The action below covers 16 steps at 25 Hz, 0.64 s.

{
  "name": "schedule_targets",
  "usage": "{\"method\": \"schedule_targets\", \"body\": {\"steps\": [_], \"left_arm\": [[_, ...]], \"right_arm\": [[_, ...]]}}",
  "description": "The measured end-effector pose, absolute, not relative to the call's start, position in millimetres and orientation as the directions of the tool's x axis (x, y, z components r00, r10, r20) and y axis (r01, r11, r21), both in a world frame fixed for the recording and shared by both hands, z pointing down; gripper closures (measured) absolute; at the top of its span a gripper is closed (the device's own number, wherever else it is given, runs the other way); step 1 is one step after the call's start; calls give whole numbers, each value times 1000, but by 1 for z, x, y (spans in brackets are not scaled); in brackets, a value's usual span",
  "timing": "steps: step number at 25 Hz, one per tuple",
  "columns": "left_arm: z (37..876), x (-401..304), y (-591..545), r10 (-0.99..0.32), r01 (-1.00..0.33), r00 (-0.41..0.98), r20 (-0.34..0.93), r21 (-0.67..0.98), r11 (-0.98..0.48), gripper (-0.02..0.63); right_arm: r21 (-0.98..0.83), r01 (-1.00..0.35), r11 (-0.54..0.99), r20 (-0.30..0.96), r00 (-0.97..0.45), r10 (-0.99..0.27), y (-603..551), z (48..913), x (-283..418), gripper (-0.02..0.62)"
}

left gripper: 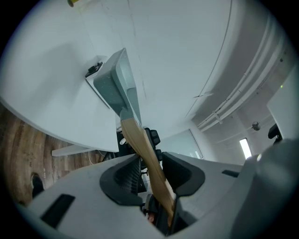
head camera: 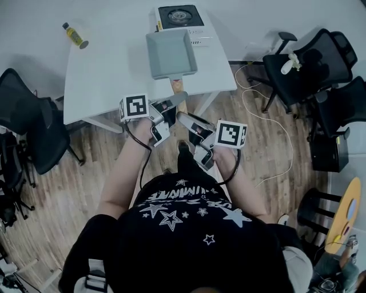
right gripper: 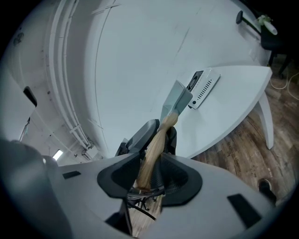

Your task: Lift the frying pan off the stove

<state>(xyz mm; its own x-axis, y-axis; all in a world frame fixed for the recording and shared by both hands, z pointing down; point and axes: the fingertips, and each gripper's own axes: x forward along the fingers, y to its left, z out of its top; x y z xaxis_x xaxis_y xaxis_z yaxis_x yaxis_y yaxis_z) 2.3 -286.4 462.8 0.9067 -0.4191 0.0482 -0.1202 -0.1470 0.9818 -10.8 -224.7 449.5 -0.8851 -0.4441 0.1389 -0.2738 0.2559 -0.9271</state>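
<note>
A square grey frying pan point(head camera: 171, 54) with a wooden handle point(head camera: 178, 86) hangs above the white table point(head camera: 108, 74), just on my side of the portable stove point(head camera: 180, 17), whose burner is uncovered. My left gripper point(head camera: 173, 107) is shut on the handle from the left. My right gripper point(head camera: 185, 119) is shut on the handle's end from the right. In the left gripper view the handle point(left gripper: 145, 149) runs between the jaws up to the pan point(left gripper: 117, 86). The right gripper view shows the handle point(right gripper: 152, 156) clamped, with the pan point(right gripper: 176, 100) and the stove point(right gripper: 202, 85) beyond.
A yellow bottle point(head camera: 75, 35) lies at the table's far left. Black office chairs stand at the left point(head camera: 28, 120) and right point(head camera: 314, 68). A white cable point(head camera: 269, 114) trails over the wooden floor at the right.
</note>
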Motion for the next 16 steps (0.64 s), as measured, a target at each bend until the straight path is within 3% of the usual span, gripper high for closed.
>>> {"method": "schedule_targets", "body": {"steps": [10,16], "left_arm": [[455,-12,-210,-386,-91,923,13,978,-186,457],[454,-14,-193,-381,-85,925,7,979,-188,456]], "right_arm": [[-912,-281,298,120,-879,-461,-149,440,-31,456],[-899,-352,262,199,-859,-471,-131,449,-27,454]]}}
